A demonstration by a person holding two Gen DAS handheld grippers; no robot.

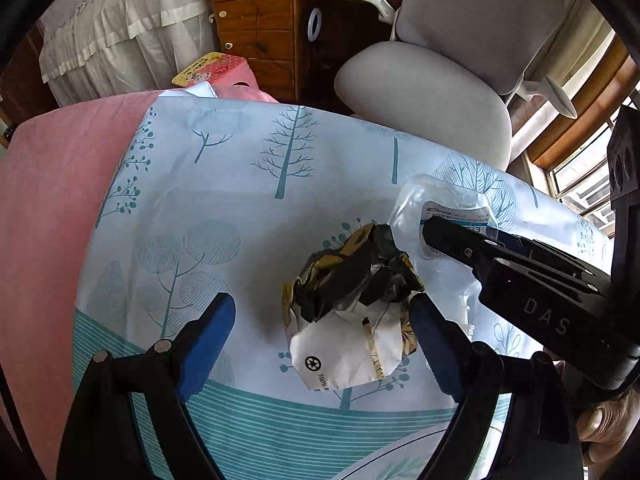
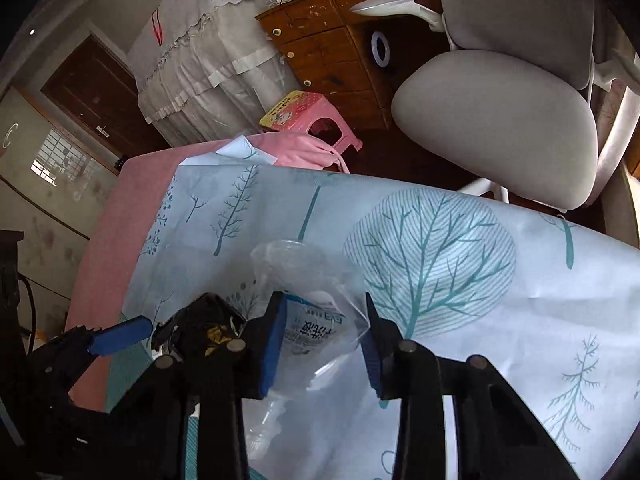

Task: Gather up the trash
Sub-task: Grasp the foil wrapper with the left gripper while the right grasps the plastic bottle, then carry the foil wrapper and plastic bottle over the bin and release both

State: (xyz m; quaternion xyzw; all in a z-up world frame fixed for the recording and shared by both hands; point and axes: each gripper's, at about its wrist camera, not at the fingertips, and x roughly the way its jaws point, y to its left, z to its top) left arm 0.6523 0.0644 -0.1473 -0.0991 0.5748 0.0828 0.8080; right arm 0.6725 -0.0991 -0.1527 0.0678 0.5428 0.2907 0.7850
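A crumpled black, gold and white paper wrapper (image 1: 352, 304) lies on the tree-print tablecloth (image 1: 240, 184). My left gripper (image 1: 324, 312) is open with its blue pads on either side of the wrapper, the right pad (image 1: 434, 334) close against it. A clear plastic bag with a printed label (image 1: 448, 208) lies just right of the wrapper. My right gripper (image 2: 324, 332) is open around the bag (image 2: 316, 320), a blue pad on each side. The right gripper also shows in the left wrist view (image 1: 432, 228), over the bag. The wrapper (image 2: 208, 324) shows dark at the left of the right wrist view.
A pink cloth (image 1: 52, 200) covers the table's left part. A grey office chair (image 1: 424, 96) stands past the far edge, with a wooden drawer cabinet (image 1: 256, 24) and a pink stool (image 2: 308, 116) behind. A window (image 1: 588, 184) is at the right.
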